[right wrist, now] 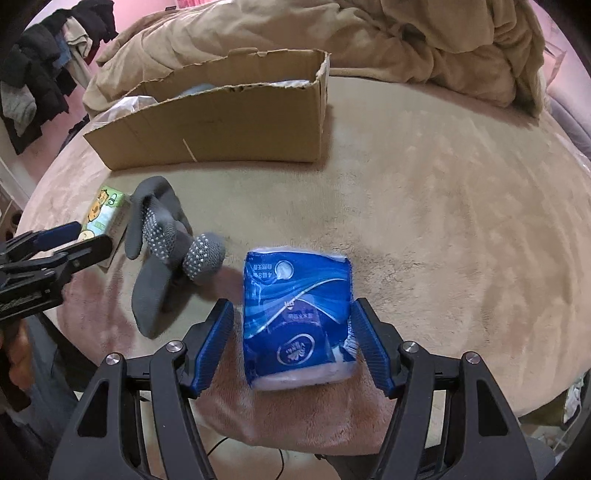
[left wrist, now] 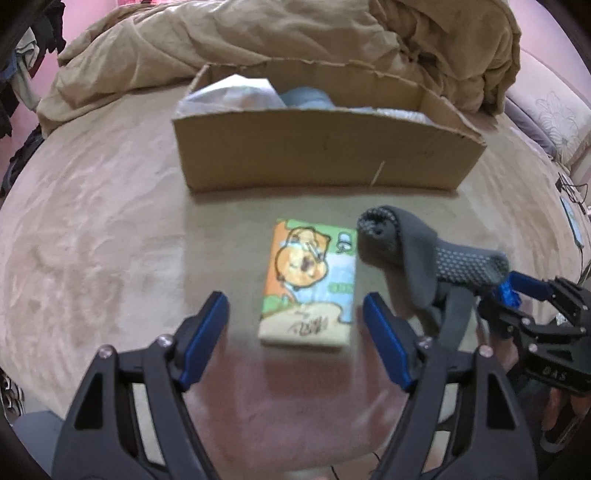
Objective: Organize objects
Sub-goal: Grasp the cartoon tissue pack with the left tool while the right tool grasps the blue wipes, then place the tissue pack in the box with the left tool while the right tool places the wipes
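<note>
A cartoon-printed tissue pack [left wrist: 308, 282] lies flat on the beige bed cover. My left gripper [left wrist: 295, 312] is open, its blue pads either side of the pack's near end, not touching. Grey dotted socks [left wrist: 424, 258] lie right of it. In the right wrist view a blue tissue pack [right wrist: 297, 325] lies between the open pads of my right gripper [right wrist: 291, 325]. The socks [right wrist: 166, 251] and the cartoon pack [right wrist: 105, 214] lie to its left, with the left gripper [right wrist: 74, 240] over the pack. An open cardboard box [left wrist: 325, 155] stands behind.
The box [right wrist: 221, 122] holds white and blue packs. A crumpled tan duvet [left wrist: 295, 33] lies behind it. Dark clothes [right wrist: 48, 55] hang at far left. A pillow [left wrist: 546, 118] and cables lie at the right edge of the bed.
</note>
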`<state>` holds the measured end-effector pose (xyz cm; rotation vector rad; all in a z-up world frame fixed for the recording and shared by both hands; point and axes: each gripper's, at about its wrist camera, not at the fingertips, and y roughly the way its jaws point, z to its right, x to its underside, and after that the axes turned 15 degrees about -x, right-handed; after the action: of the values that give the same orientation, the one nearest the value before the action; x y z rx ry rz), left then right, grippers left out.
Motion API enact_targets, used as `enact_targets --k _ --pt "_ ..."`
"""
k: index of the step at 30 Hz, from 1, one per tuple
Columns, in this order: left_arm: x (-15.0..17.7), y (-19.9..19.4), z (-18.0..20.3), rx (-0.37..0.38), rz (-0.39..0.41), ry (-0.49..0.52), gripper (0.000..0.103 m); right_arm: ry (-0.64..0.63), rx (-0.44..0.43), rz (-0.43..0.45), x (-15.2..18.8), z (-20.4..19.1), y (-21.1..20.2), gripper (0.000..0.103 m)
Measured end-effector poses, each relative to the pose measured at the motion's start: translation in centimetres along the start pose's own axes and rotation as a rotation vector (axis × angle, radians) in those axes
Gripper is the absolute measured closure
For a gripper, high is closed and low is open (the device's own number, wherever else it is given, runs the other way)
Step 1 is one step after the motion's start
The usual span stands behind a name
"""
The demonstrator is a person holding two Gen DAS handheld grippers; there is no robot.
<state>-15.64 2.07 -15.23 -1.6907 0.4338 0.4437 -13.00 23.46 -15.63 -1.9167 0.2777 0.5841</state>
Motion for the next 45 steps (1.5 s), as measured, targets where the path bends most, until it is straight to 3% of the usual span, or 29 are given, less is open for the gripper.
enact_targets --k 2,5,15,26,33,39,45 --pt "0.1 0.4 0.1 -0.011 0.001 0.008 0.045 -0.007 0.008 -0.002 0.1 -0.1 0.1 0.047" --pt "0.2 0.2 -0.2 -0.001 0.016 0.009 0.056 -0.012 0.004 0.004 0.1 -0.2 -0.2 0.053" --pt "0.6 -4.4 -1.5 0.061 0.047 -0.039 0.057 -0.034 -0.03 0.074 -0.8 -1.6 -4.0 0.056" --pt "-4.4 -10.6 -1.8 0.083 0.175 -0.048 0.057 -0.097 -0.073 0.224 -7.4 -4.2 -9.1 0.056" --pt "-9.2 -10.1 -0.9 0.085 0.221 -0.024 0.057 -0.162 -0.085 0.271 -12.0 -5.1 -9.0 0.056" --pt "-11.8 -8.1 0.6 0.053 0.25 0.013 0.057 -0.165 -0.073 0.265 -14.7 -3.9 -6.2 0.056" --pt "-13.6 -3.9 2.0 0.05 0.209 0.023 0.057 -0.13 -0.07 0.229 -16.4 -1.9 -2.4 0.056"
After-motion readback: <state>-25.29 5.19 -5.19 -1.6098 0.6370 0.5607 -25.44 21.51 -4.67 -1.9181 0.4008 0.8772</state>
